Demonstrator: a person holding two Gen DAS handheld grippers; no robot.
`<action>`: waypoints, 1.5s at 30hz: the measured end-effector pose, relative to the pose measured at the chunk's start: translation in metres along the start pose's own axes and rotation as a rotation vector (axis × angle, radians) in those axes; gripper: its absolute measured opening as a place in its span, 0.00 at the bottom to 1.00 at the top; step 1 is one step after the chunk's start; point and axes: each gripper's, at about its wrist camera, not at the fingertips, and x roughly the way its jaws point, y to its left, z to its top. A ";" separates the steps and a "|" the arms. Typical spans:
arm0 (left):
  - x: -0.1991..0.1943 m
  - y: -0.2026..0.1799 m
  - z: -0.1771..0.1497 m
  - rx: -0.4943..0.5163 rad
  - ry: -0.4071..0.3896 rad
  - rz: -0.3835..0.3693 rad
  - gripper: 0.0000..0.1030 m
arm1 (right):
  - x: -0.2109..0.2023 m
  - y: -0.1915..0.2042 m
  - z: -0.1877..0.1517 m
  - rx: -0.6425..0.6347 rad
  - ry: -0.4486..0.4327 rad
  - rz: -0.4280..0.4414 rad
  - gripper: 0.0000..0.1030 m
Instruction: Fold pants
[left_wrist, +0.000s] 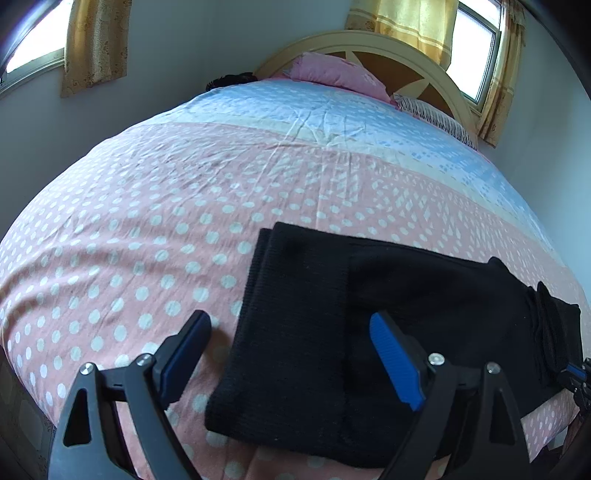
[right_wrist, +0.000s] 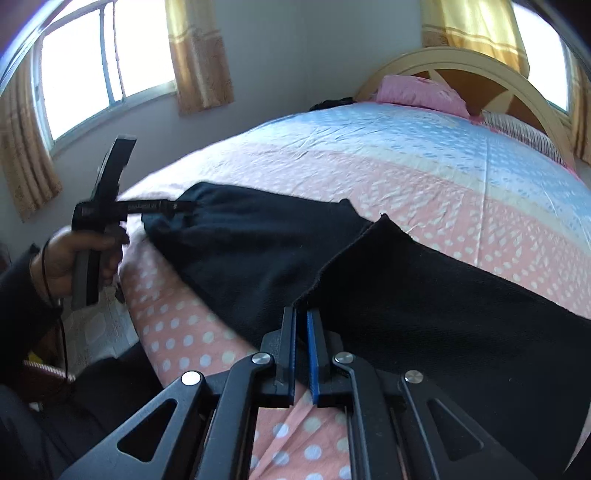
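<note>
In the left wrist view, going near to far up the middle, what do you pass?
Open left claw → black pants → pink dotted bedspread → blue section of the bedspread → pink pillow → headboard.

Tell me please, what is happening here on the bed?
A person is folding black pants on a polka-dot bedsheet, a handheld gripper in each hand. The left gripper hangs above the partly folded pants, jaws wide open. The right gripper has its jaws closed on the pants' near edge.

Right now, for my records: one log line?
pants: partly folded on bed | left gripper: open above them | right gripper: shut at their edge
</note>
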 end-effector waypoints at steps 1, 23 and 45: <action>0.001 -0.001 0.000 0.010 -0.001 0.010 0.88 | 0.006 0.002 -0.002 -0.018 0.020 -0.014 0.05; -0.002 -0.004 -0.005 0.025 0.008 0.000 0.62 | -0.040 -0.010 -0.020 -0.011 -0.040 -0.050 0.48; -0.101 -0.097 0.048 0.007 -0.097 -0.423 0.28 | -0.110 -0.097 -0.029 0.244 -0.171 -0.270 0.49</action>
